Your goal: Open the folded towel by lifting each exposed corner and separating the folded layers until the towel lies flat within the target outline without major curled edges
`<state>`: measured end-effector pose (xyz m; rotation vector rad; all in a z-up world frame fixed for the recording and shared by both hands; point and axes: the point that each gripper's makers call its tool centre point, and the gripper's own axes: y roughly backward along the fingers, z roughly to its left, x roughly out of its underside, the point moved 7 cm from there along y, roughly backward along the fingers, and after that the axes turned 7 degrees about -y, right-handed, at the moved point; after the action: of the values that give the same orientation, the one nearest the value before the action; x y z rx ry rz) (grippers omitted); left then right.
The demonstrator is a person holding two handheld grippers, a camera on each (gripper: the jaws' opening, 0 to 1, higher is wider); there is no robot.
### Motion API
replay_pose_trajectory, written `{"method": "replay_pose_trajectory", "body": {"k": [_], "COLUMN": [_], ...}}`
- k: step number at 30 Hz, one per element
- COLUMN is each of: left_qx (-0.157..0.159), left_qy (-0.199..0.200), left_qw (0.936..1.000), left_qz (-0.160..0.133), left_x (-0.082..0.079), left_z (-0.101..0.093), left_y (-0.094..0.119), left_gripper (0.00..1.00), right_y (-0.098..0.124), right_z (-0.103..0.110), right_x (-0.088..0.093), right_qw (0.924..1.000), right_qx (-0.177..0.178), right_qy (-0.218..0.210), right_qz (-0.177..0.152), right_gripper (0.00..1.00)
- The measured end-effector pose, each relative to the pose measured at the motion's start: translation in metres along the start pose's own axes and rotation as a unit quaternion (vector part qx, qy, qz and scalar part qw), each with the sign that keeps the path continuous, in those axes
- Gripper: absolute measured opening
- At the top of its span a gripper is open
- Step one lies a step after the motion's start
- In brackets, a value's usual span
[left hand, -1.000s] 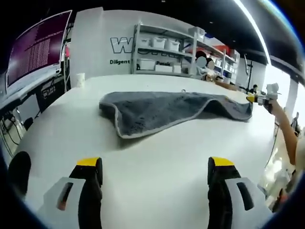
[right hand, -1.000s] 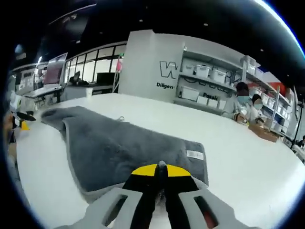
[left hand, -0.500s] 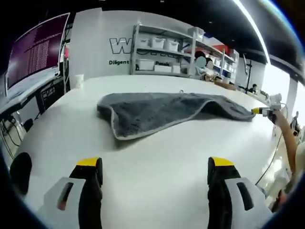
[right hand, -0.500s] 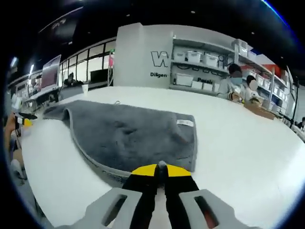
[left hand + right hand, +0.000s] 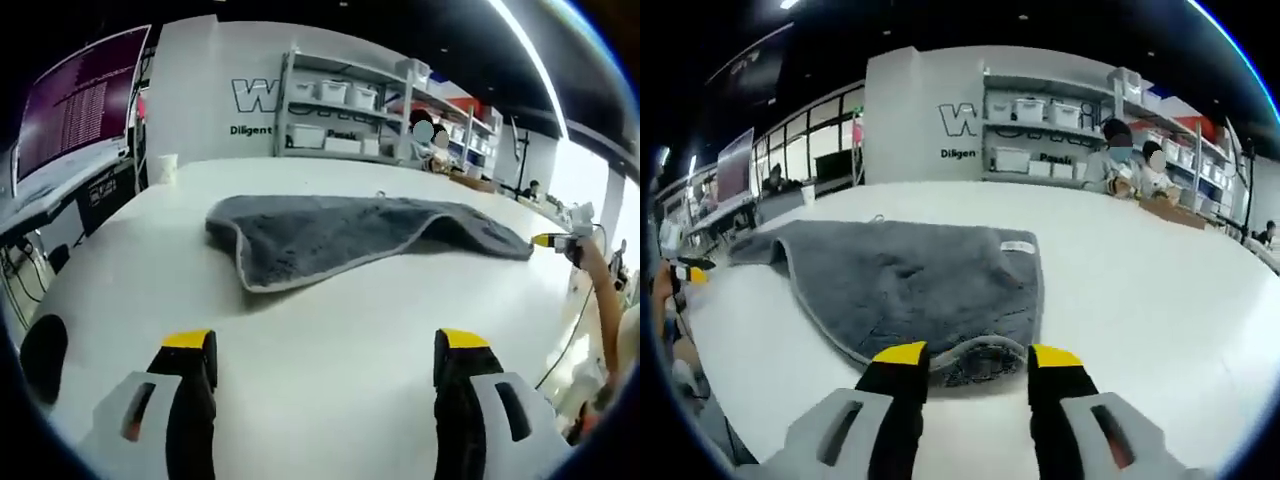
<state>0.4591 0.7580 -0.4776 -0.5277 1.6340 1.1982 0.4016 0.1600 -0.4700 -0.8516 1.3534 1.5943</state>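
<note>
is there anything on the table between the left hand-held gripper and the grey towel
Nothing visible: only bare white table lies between the open left hand-held gripper and the grey folded towel, which sits farther ahead, untouched by its jaws.

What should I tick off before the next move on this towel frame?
1. Right gripper jaws open, towel corner between the tips: ok.
2. Left gripper open and away from the towel: ok.
3. Towel fully flat: not ok, one end folded over, far corner humped.
4. Target outline around the towel: cannot tell, none visible on the table.
5. Label facing up: ok.
</note>
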Motion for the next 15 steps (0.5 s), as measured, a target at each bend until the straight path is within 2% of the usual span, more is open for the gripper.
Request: {"method": "replay_pose_trajectory", "body": {"k": [3,7,10,15], "left_qx": [-0.001,0.000,-0.002,-0.002], "left_qy": [0.002,0.004,0.005,0.015], "left_qw": [1.0000,1.0000,1.0000,0.9997], "left_qz": [-0.003,-0.006,-0.007,-0.017], "left_x": [-0.001,-0.002,-0.001,-0.002], "left_z": [0.000,0.001,0.002,0.005], "left_y": [0.000,0.000,0.000,-0.001], "left_gripper": [0.87,0.87,0.87,0.86], "right_y": [0.004,0.007,0.008,0.013], "right_z": [0.001,0.005,0.010,0.022], "right_x": [-0.003,0.001,0.005,0.006], "right_qw": [0.9999,0.9999,0.9997,0.9995], "right_qx": [-0.009,-0.005,-0.008,-0.020], "right_qy": [-0.007,-0.014,-0.014,-0.004], "right_qz": [-0.009,0.006,0.017,0.023], "right_gripper": [0.53,0.75,0.85,0.81]}}
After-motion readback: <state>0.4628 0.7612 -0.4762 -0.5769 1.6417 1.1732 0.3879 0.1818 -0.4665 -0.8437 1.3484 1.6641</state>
